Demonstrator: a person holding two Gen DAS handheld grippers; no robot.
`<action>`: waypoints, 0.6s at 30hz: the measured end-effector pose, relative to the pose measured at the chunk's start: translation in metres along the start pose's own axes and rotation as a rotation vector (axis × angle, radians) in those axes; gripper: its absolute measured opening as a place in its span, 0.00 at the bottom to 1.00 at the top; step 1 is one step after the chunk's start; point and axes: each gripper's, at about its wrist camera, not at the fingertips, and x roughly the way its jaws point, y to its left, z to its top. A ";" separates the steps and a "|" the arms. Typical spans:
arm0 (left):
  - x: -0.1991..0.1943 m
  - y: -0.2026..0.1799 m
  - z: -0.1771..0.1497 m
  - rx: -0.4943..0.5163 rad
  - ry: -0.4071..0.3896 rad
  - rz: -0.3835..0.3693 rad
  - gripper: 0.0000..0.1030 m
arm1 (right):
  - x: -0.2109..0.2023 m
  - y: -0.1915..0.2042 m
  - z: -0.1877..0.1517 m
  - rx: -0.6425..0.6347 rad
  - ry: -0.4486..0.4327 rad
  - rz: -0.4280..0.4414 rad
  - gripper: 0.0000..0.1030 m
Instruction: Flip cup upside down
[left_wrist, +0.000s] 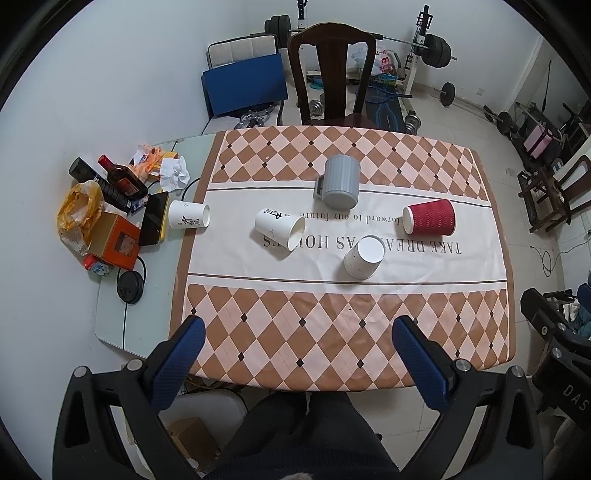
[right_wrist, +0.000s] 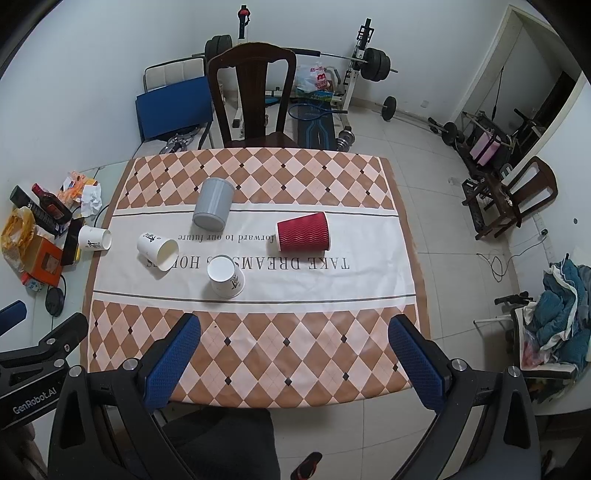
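Note:
On the checked tablecloth (left_wrist: 332, 332) a white paper cup (left_wrist: 364, 257) stands upside down; it also shows in the right wrist view (right_wrist: 225, 276). A red ribbed cup (left_wrist: 430, 218) (right_wrist: 303, 232) lies on its side. A grey mug (left_wrist: 338, 181) (right_wrist: 213, 205) stands upside down. A white cup (left_wrist: 279, 233) (right_wrist: 158, 251) lies on its side, mouth towards me. Another white cup (left_wrist: 189, 215) (right_wrist: 94, 238) lies on its side at the cloth's left edge. My left gripper (left_wrist: 299, 325) and right gripper (right_wrist: 295, 323) are open and empty, above the table's near edge.
A dark wooden chair (left_wrist: 332, 74) stands behind the table. Clutter sits on the table's left end: a bottle (left_wrist: 122, 177), an orange box (left_wrist: 118, 242), bags, crumpled paper (left_wrist: 175, 173) and a black disc (left_wrist: 130, 286). Gym weights and a second chair (right_wrist: 517, 195) stand on the floor to the right.

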 end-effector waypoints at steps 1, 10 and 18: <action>0.000 0.000 0.000 0.000 0.001 -0.001 1.00 | -0.001 0.001 0.000 -0.001 0.000 -0.001 1.00; 0.000 0.000 -0.001 -0.001 0.000 0.001 1.00 | -0.001 0.001 0.000 0.000 -0.003 -0.004 1.00; 0.000 0.001 0.001 0.003 -0.004 0.003 1.00 | 0.002 -0.002 0.004 -0.002 -0.005 -0.004 1.00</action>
